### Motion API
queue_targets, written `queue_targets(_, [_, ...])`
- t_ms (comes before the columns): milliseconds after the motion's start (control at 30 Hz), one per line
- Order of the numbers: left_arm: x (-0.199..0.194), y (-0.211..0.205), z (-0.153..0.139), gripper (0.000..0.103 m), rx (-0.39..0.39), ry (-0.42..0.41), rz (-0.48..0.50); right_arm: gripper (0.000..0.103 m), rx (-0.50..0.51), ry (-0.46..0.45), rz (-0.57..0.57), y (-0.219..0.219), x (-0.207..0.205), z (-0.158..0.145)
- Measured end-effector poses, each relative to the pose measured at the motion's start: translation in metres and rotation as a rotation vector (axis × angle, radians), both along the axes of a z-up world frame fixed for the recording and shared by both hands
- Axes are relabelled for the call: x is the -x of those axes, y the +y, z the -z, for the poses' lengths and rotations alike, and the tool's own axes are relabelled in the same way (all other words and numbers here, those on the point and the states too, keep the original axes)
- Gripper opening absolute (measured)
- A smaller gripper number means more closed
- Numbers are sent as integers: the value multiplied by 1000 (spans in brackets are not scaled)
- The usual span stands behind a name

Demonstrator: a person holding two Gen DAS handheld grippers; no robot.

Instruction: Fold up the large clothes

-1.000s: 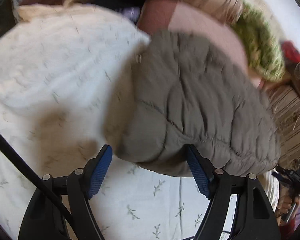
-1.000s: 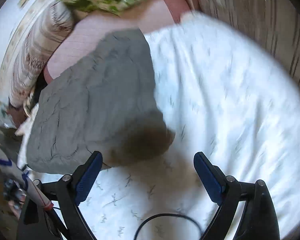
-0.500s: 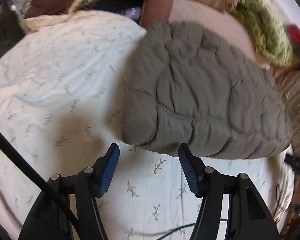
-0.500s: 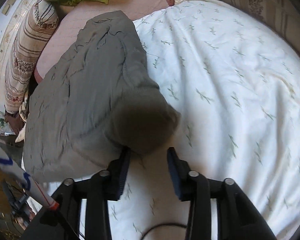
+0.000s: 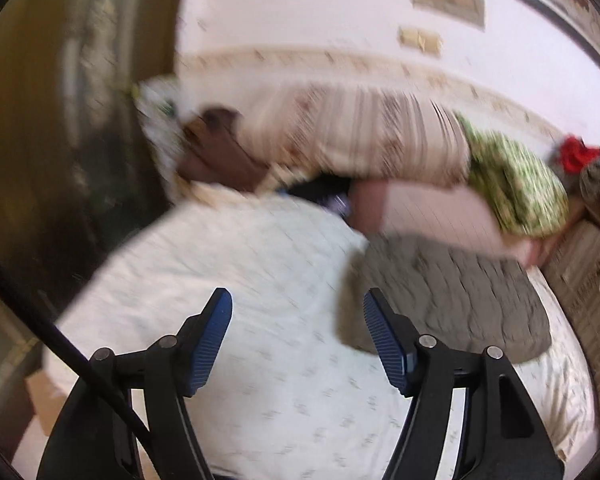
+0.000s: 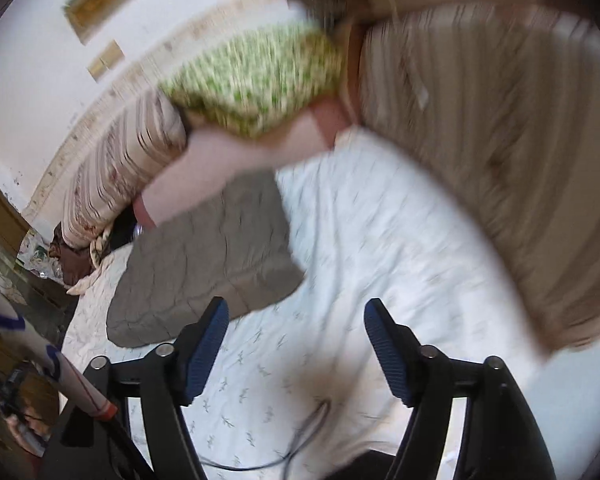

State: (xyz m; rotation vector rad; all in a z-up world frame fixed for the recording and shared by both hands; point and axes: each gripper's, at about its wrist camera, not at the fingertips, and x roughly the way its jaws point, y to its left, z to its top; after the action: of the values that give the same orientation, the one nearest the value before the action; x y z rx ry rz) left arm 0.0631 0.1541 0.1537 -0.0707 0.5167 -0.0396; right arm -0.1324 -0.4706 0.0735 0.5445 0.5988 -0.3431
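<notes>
A grey quilted jacket (image 5: 452,296) lies folded into a compact block on the white leaf-print bedsheet (image 5: 260,280); in the right wrist view the jacket (image 6: 204,264) sits left of centre on the sheet (image 6: 380,248). My left gripper (image 5: 298,304) hangs above the bed, to the jacket's left and nearer than it, its jaws opening with nothing between them. My right gripper (image 6: 296,312) is raised over bare sheet to the jacket's right, jaws opening and empty. Both views are motion-blurred.
A striped bolster (image 5: 360,140), a green patterned pillow (image 5: 516,184) and a pink blanket (image 5: 440,216) line the bed's head. A striped padded bed side (image 6: 500,140) rises at the right. A dark wooden door (image 5: 60,120) stands left. A cable (image 6: 300,440) trails on the sheet.
Both grippers have lifted and pulled back from the jacket, tilting up so the wall shows. The right jaws narrowed half a second ago and have spread wide again; the jacket lies still.
</notes>
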Motion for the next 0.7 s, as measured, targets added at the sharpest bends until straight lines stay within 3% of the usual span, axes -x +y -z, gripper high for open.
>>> queue_targets(200, [60,62,-60,76,-53,-87,-165,88,196,-63,109,8,102,-83])
queue_targets(267, [78,73,-68,87,-67,-103,-207,90,245,-59,148,9,130,-102])
queue_targets(367, [96,76,-60,91,-93,-117,-250,95,309,-53,185,14,157,-113])
queue_targets(467, [103,60,-32,91,-114,-104,-251,97,345,-52,197,23,159,-97])
queue_targets(700, [91,-11,43,91,-143,-38,-227,97,349,86,98,68,89,8])
